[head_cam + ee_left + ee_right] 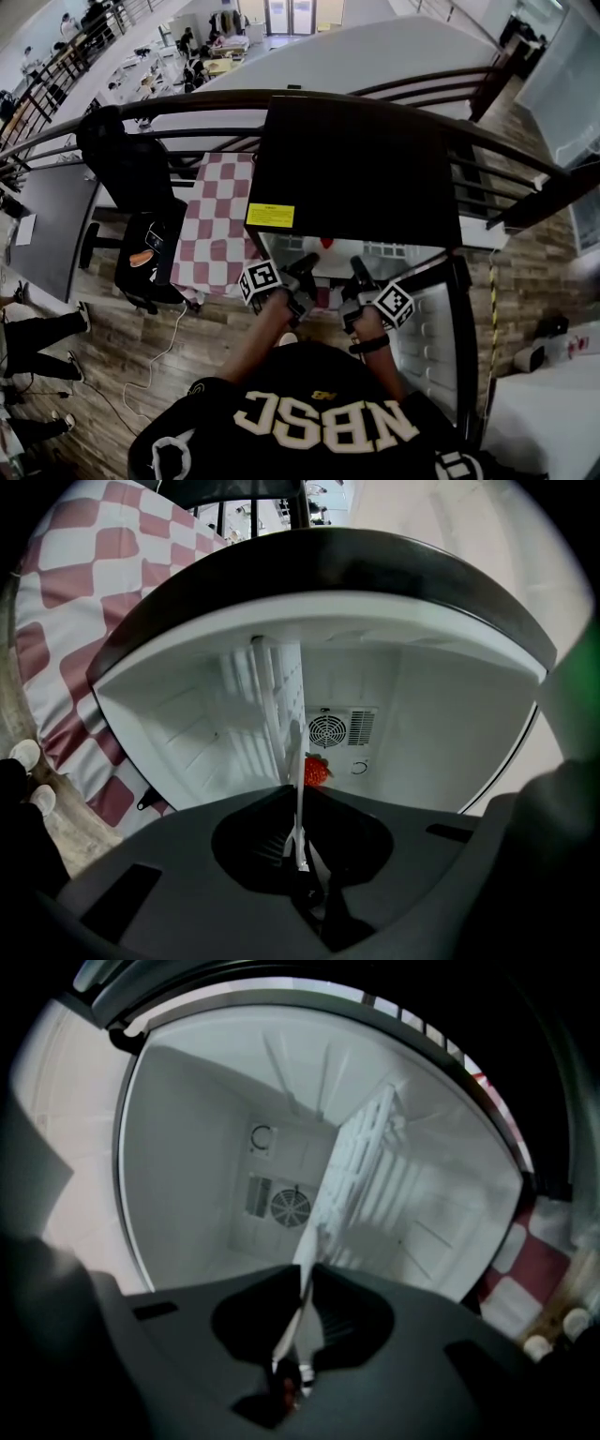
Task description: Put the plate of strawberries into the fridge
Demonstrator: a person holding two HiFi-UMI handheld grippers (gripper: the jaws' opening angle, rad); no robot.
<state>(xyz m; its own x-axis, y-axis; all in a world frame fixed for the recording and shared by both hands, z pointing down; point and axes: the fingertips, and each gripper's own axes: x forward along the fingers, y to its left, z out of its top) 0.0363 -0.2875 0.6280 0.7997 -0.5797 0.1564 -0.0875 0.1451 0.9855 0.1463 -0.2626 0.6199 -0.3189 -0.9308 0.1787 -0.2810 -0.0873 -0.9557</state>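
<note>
Head view: a small black fridge (361,169) stands open, its door (433,328) swung out to the right and a yellow label (270,216) on its top. Beside it on the left lies a red-and-white checked cloth (216,225). The person's two forearms reach forward side by side. The left tongs (309,262) and right tongs (357,268) both point into the white interior, close together and nearly level. A red strawberry (325,243) shows between and just beyond them, inside the fridge.

Left gripper view: the left tongs (298,794) are clenched on the rim of a thin white plate (281,705), seen edge-on as a narrow ribbed band running away from the jaws into the fridge. One strawberry (316,771) sits on the plate just past the jaw tips. Behind it is the white back wall with a round fan vent (328,730). The checked cloth (66,649) shows at the left, outside the cabinet.

Right gripper view: the right tongs (307,1274) are likewise clamped on the plate's fluted rim (361,1166), again edge-on, with the plate extending into the fridge cavity. The fan vent (290,1207) lies on the far wall. Something small and red shows deep between the jaws; I cannot tell what it is.
</note>
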